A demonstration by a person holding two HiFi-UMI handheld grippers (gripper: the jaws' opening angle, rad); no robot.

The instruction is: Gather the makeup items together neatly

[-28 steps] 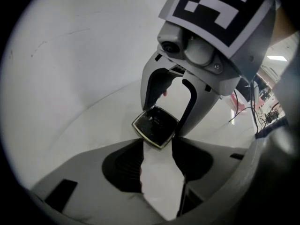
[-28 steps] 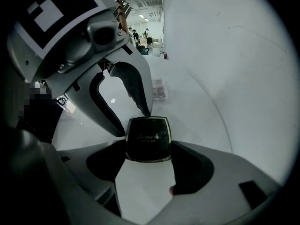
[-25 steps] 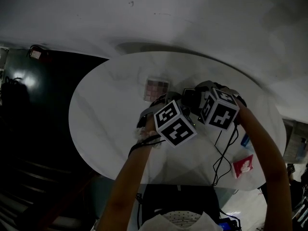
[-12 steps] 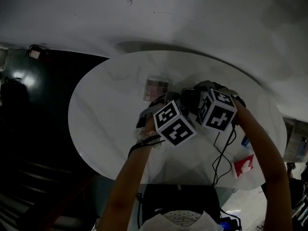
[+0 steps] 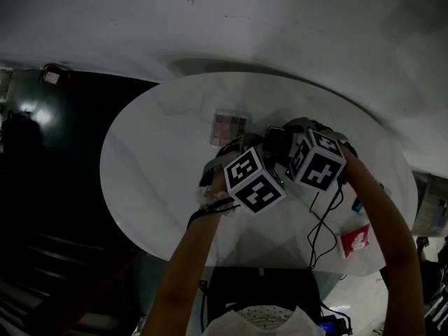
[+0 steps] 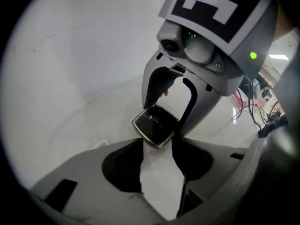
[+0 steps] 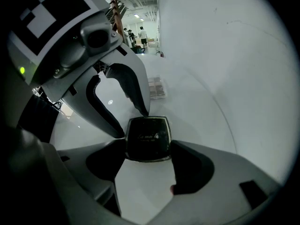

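Observation:
A black square compact (image 7: 147, 138) lies on the white round table (image 5: 154, 166). My right gripper (image 7: 147, 159) has a jaw at each side of it, and the pads meet its edges. In the left gripper view the compact (image 6: 155, 127) sits cornerwise at the tips of my left gripper (image 6: 157, 149), whose jaws straddle one corner without clamping it. The two grippers face each other closely over the compact. An eyeshadow palette (image 5: 229, 128) of pinkish pans lies just beyond them. In the head view the marker cubes hide the compact.
Black cables (image 5: 322, 222) trail from the grippers toward the table's near edge. A red packet (image 5: 353, 240) and a small blue item (image 5: 357, 204) lie at the right rim. A dark drop lies past the left edge.

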